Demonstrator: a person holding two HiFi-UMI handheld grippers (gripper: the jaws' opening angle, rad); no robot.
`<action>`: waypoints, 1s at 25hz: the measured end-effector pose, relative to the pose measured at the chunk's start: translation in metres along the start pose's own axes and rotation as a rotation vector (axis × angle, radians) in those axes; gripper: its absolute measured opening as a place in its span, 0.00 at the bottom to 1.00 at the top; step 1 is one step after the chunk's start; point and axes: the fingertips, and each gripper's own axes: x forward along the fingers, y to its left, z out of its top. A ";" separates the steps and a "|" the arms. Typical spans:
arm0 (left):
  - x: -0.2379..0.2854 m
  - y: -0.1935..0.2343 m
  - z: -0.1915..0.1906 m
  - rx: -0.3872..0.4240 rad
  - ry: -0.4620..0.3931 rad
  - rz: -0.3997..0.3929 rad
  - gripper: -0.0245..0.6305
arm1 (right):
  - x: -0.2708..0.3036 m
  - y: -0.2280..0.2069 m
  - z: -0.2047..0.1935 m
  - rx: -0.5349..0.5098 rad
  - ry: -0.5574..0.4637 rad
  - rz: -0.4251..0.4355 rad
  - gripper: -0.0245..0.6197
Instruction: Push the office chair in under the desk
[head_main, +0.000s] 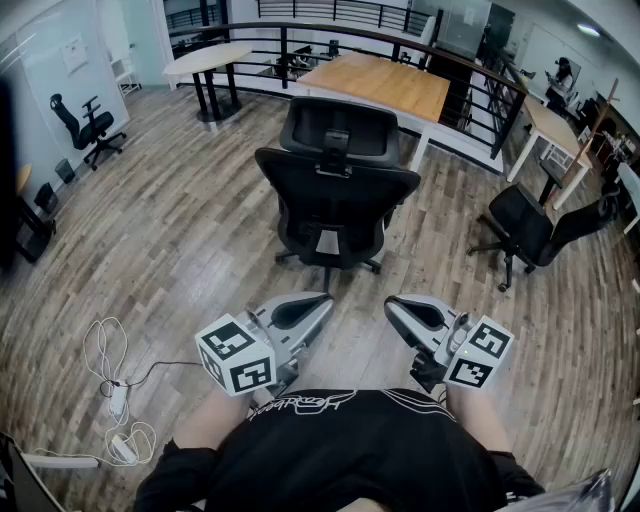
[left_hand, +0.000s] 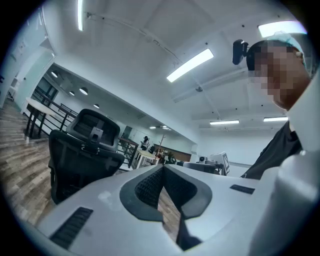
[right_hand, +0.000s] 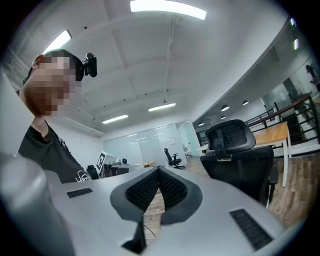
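Note:
A black office chair (head_main: 335, 190) with a headrest stands on the wood floor in front of me, its back turned toward me. Beyond it is the wooden desk (head_main: 385, 85) on white legs; the chair's front is near the desk's near edge. My left gripper (head_main: 324, 301) and right gripper (head_main: 391, 304) are held low side by side, a short way behind the chair and not touching it. Both are shut with nothing between the jaws. In the left gripper view the chair (left_hand: 82, 155) is left of the shut gripper (left_hand: 162, 168). In the right gripper view the chair (right_hand: 240, 155) is right of the gripper (right_hand: 159, 170).
A second black chair (head_main: 530, 230) stands to the right near another desk (head_main: 555, 125). A third chair (head_main: 88, 128) is at the far left by the wall. A white table (head_main: 210, 58) and a black railing (head_main: 400, 38) are behind. Cables and a power strip (head_main: 115, 395) lie on the floor at left.

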 end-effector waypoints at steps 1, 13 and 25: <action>-0.002 0.005 0.005 0.004 0.003 0.001 0.05 | 0.007 0.000 0.003 0.000 0.000 -0.001 0.10; -0.041 0.066 0.027 0.050 0.050 0.002 0.05 | 0.083 -0.002 -0.003 -0.076 0.049 -0.118 0.10; -0.060 0.109 0.017 0.078 0.071 0.032 0.05 | 0.089 -0.029 -0.019 -0.094 0.058 -0.292 0.10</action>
